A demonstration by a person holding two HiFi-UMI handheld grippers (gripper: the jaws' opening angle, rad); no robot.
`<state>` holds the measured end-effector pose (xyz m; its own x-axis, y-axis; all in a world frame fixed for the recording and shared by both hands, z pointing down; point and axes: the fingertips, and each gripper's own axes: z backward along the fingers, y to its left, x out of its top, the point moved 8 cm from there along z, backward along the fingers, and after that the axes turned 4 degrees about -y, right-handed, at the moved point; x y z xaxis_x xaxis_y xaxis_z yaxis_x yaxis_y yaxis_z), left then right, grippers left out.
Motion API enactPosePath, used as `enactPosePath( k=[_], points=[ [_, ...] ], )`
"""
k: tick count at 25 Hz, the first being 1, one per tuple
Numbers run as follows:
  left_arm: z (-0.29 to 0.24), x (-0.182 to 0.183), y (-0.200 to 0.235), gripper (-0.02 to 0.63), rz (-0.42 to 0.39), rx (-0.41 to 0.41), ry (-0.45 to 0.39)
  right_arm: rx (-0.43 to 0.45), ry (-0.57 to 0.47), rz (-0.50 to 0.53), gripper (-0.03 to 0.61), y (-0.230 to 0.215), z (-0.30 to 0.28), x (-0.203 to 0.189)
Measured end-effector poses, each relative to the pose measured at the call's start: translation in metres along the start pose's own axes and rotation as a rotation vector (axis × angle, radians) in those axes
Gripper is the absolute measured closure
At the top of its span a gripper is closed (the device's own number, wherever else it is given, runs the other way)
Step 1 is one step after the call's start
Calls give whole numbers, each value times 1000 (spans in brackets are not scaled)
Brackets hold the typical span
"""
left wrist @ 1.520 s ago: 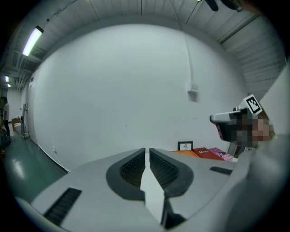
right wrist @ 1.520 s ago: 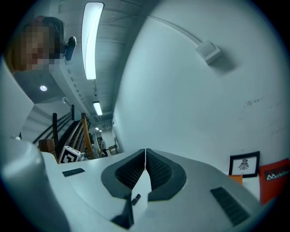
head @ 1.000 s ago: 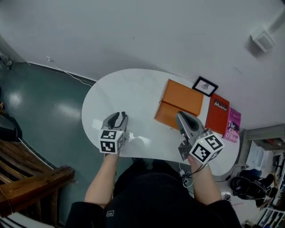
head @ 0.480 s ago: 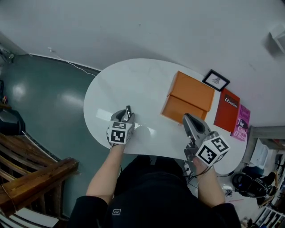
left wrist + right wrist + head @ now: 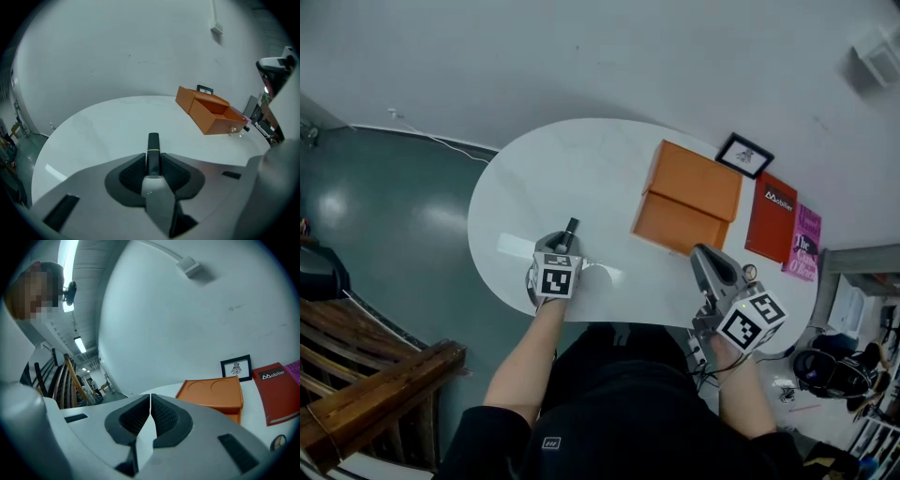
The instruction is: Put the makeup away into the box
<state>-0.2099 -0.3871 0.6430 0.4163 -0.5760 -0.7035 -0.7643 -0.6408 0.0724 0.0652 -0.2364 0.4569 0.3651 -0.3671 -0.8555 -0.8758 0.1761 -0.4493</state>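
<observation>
- Black tube (image 5: 570, 228), centre-left in the head view on the white bench (image 5: 534, 178); the left gripper (image 5: 561, 246) has dropped onto it. Orange box (image 5: 689, 202) well apart, upper right.
- Left gripper view: fingers (image 5: 131, 173) have just been closing and now pinch the tube; carrying looks next.
- Right gripper view: right gripper (image 5: 150, 414) fingers together, empty.

Orange box (image 5: 673, 225), black makeup tube (image 5: 153, 146)

A white oval worktop (image 5: 581, 178) fills mid-frame in the head view, against a plain white wall (image 5: 609, 56) across the top. Glossy dark teal floor (image 5: 384, 206) lies at left, a white cable (image 5: 441, 150) running along the wall's foot. A wooden railing (image 5: 366, 375) sits at lower left. Strip lights (image 5: 79, 344) glow at upper left in the right gripper view.
</observation>
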Motion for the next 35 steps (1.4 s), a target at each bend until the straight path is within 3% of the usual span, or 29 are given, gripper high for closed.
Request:
enactPosePath(
  k=[6,15,27,35],
  points=[
    [4,6,-5,511,25,-34,-12,-23,-28,3,541,-4,21,16],
    [38,45,-33,512,31,-52,-121,1,-91,-1,541,-22,35,47],
    [58,134,-105,511,-27,-78,-257,70,-168,-27,541,-73,51,81],
    [37,159,-160,512,-70,-100,-245,84,-173,-64,541,-116,67,88]
  ],
)
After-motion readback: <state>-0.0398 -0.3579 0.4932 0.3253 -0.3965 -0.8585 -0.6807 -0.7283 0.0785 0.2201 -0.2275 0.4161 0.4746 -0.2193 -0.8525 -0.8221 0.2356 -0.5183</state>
